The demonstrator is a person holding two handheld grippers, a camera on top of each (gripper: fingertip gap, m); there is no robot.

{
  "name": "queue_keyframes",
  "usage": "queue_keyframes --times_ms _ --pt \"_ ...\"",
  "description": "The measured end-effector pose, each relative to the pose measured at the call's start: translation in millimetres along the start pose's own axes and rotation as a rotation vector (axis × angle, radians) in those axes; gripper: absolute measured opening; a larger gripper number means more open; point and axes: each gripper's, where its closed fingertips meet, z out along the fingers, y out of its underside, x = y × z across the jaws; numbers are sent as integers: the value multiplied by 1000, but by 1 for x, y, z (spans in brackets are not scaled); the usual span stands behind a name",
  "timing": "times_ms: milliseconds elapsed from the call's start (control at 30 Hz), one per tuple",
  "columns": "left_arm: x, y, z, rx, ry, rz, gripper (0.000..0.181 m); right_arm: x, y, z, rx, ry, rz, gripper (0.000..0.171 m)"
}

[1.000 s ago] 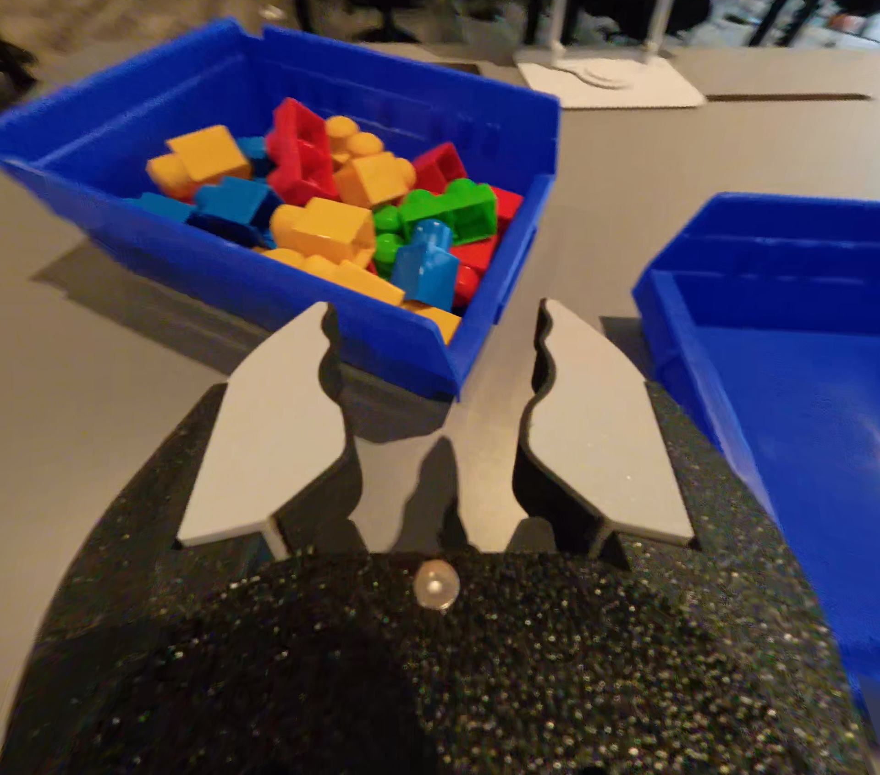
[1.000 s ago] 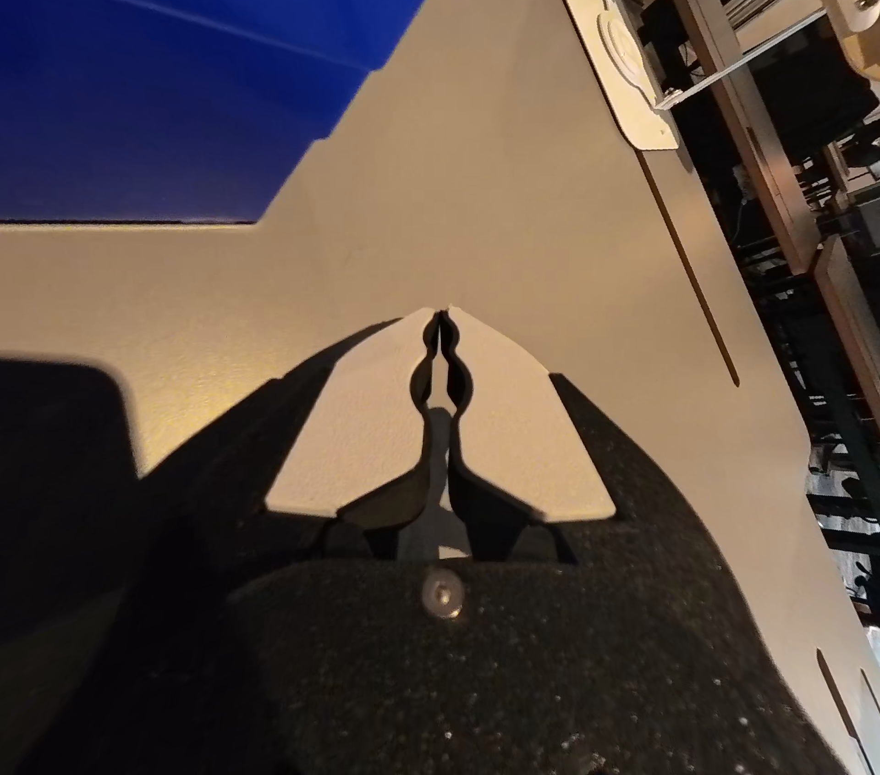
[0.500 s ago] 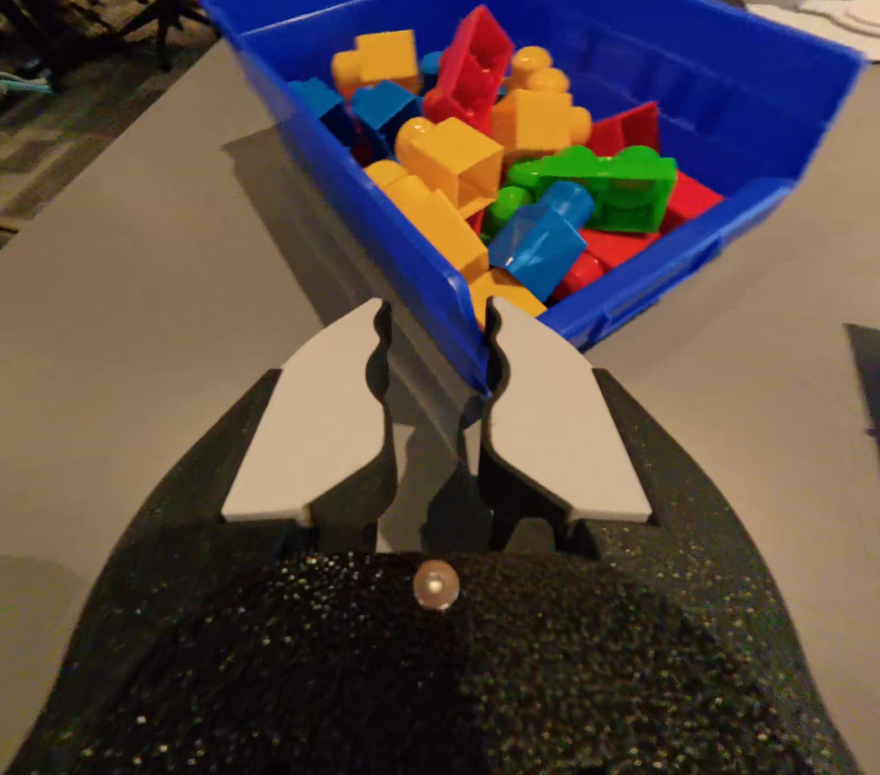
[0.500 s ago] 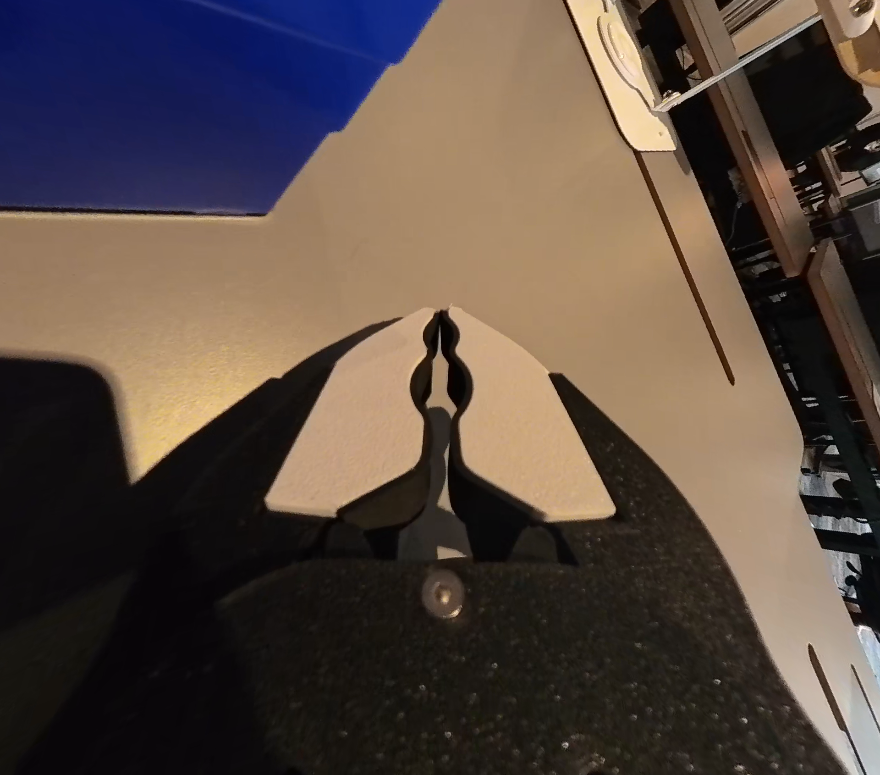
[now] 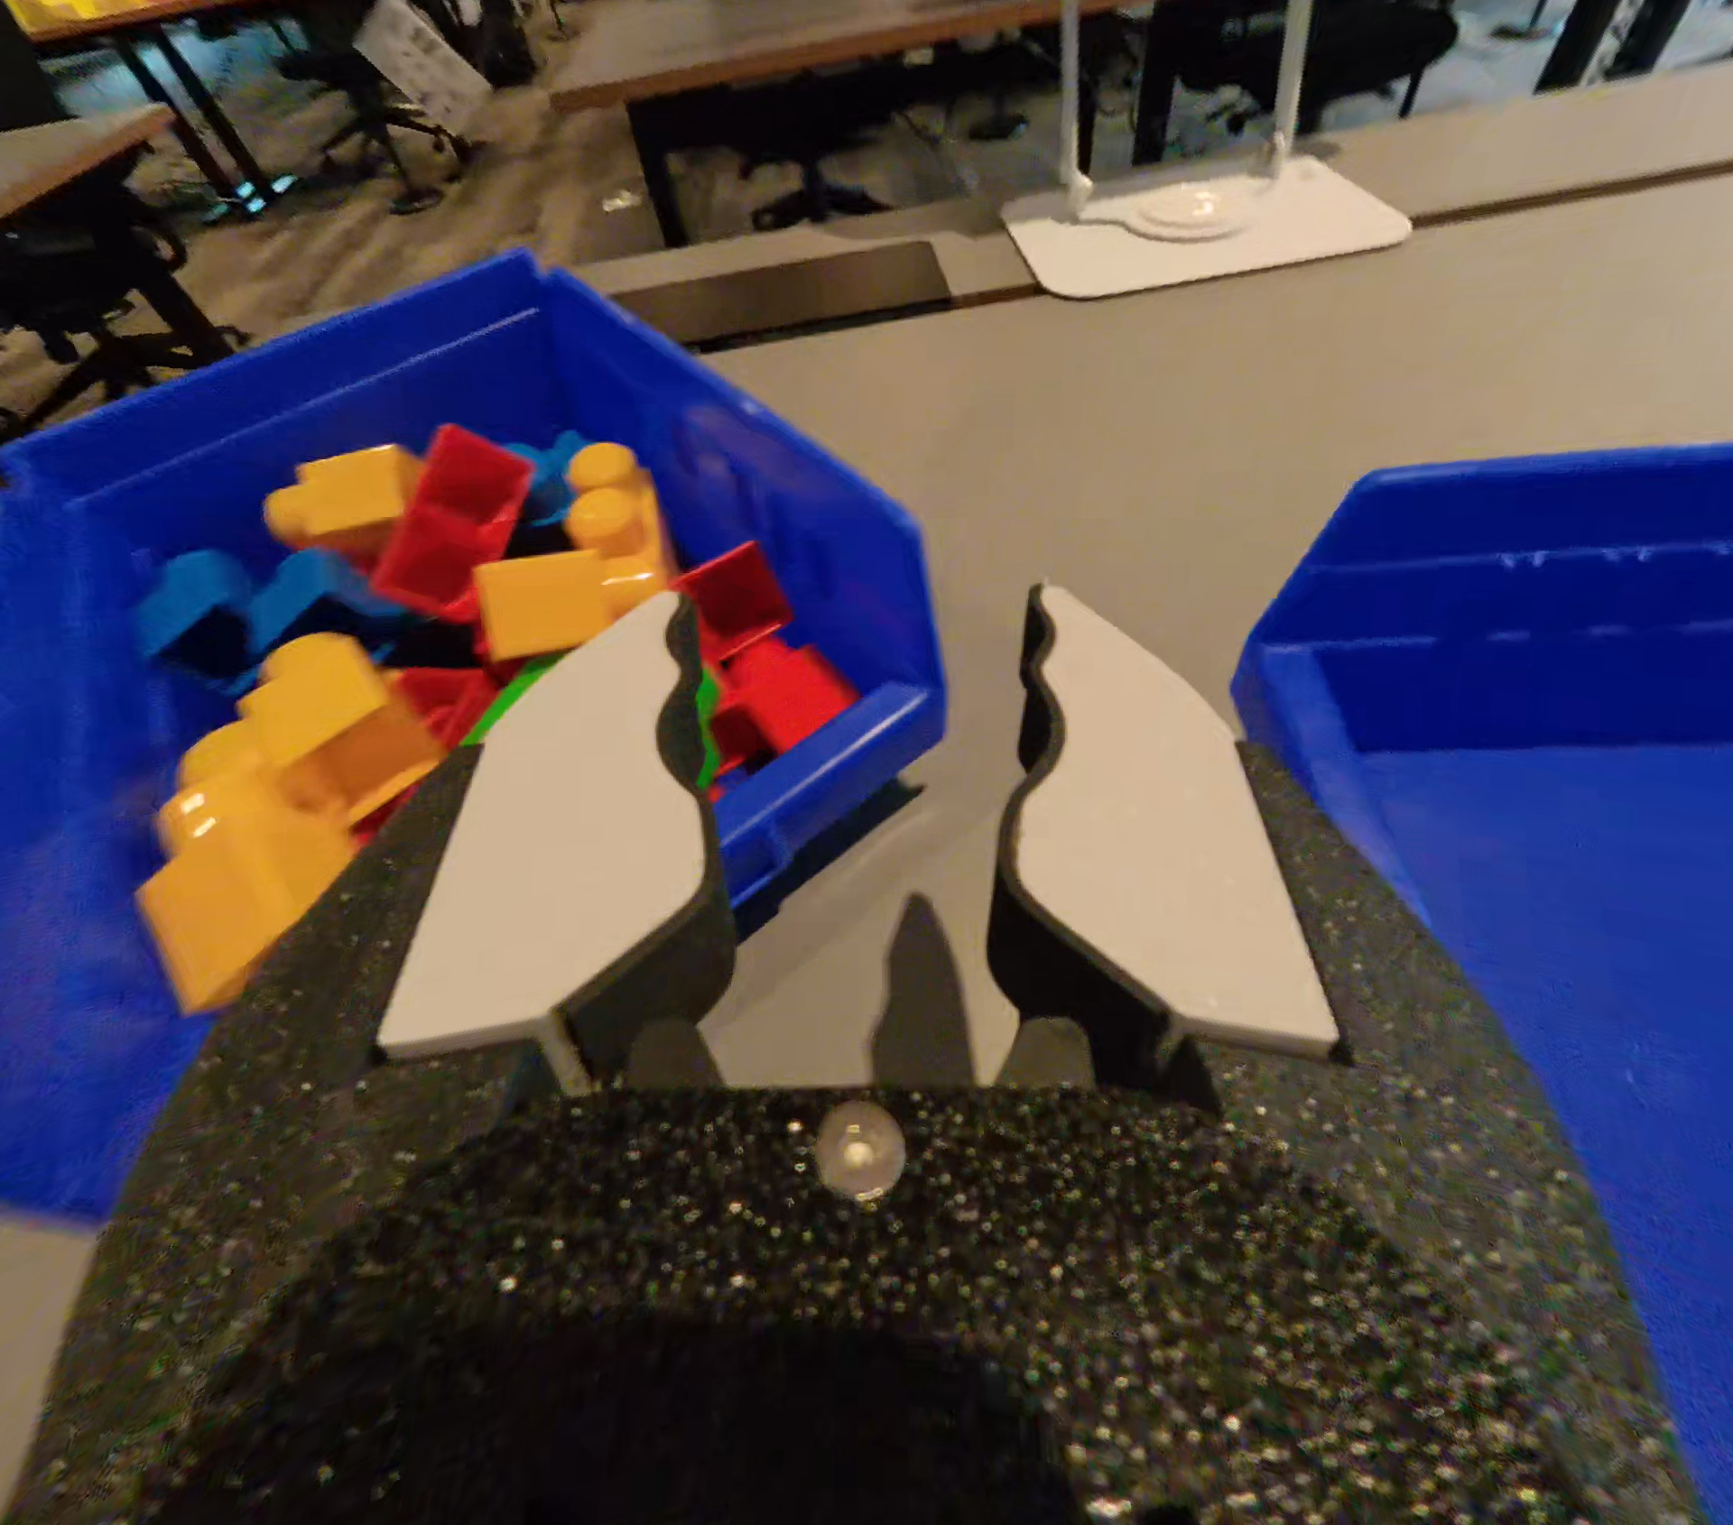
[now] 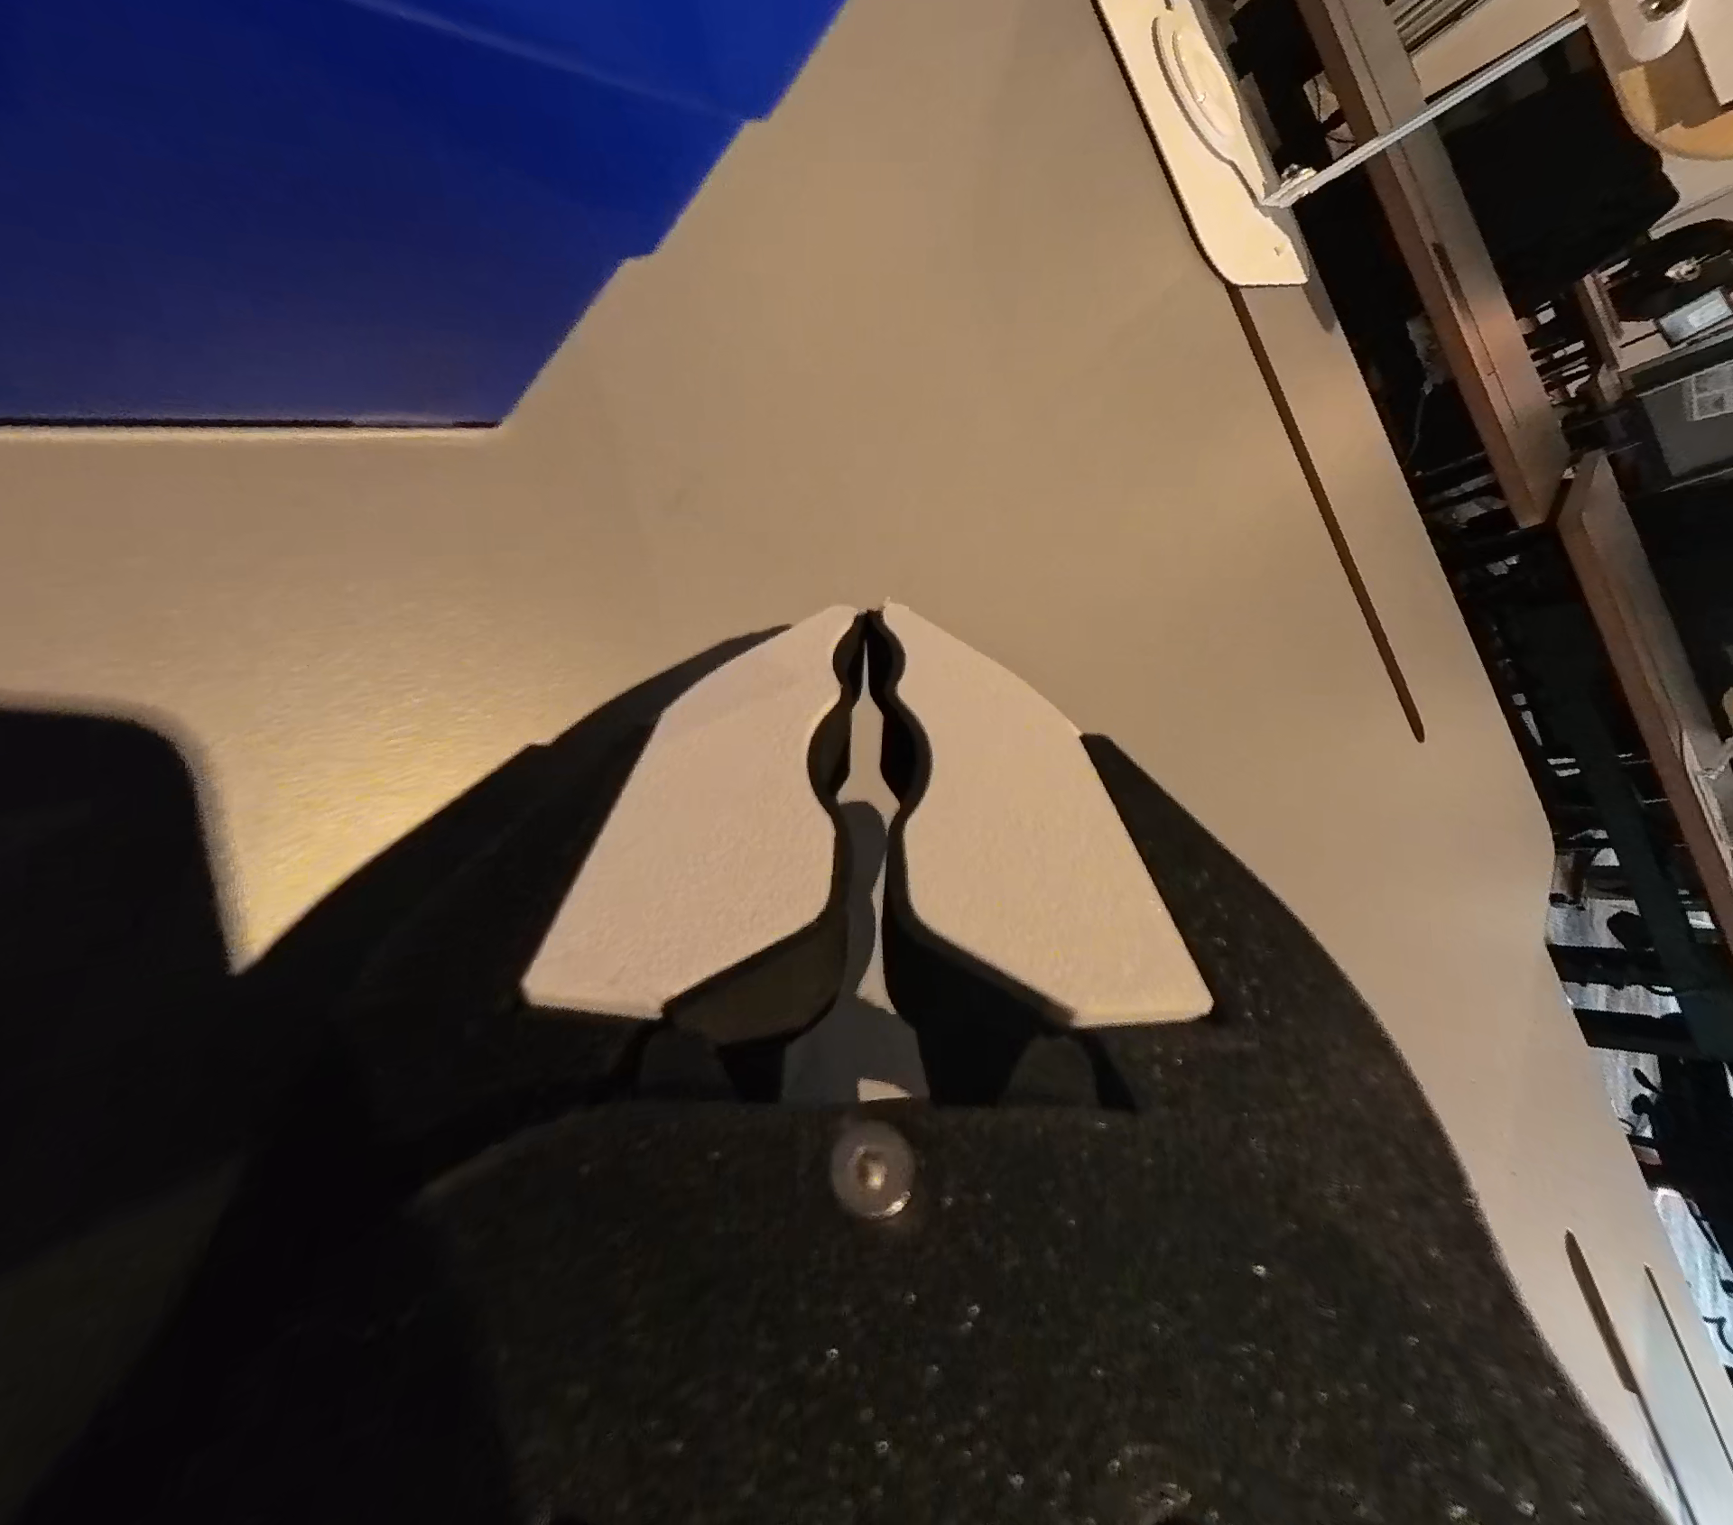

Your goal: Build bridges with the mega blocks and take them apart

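A blue bin [image 5: 816, 505] at the left holds a loose pile of mega blocks: yellow ones [image 5: 281, 739], red ones [image 5: 459, 524], blue ones [image 5: 225, 617] and a green one mostly hidden behind my finger. My left gripper [image 5: 858, 627] is open and empty, over the bin's near right corner, its left finger [image 5: 581, 805] above the blocks. My right gripper [image 6: 870, 617] is shut and empty, low over bare table beside a second blue bin [image 6: 375, 102].
The second blue bin [image 5: 1538, 730] stands at the right in the left wrist view; its visible inside holds nothing. A white stand base [image 5: 1210, 233] sits at the table's far edge, also in the right wrist view [image 6: 1172, 74]. Grey table [image 5: 1078, 467] lies between the bins. The tips of one gripper are about 45 cm away from the tips of the other.
My left gripper swung right and rose, and its fingers opened wide after narrowing half a second ago. The right gripper stayed shut and barely shifted.
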Motion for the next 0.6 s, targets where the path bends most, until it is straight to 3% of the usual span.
queue_keyframes --times_ms 133,233,267,333,467,600 --pt "13 8 45 -145 0 26 65 -1 0 -1 3 -1 -4 0" --pt "5 25 64 -254 -22 70 53 -1 0 -1 4 -7 0 0" --pt "-1 30 66 -275 -31 83 45 -1 0 -2 5 -9 0 0" --pt "-5 34 63 -250 18 48 46 -2 1 -2 5 -12 2 0" --pt "-30 44 46 -243 -11 45 17 -2 1 -2 3 -14 2 0" --pt "-66 53 29 -211 -40 7 11 -2 1 -2 1 -10 2 0"
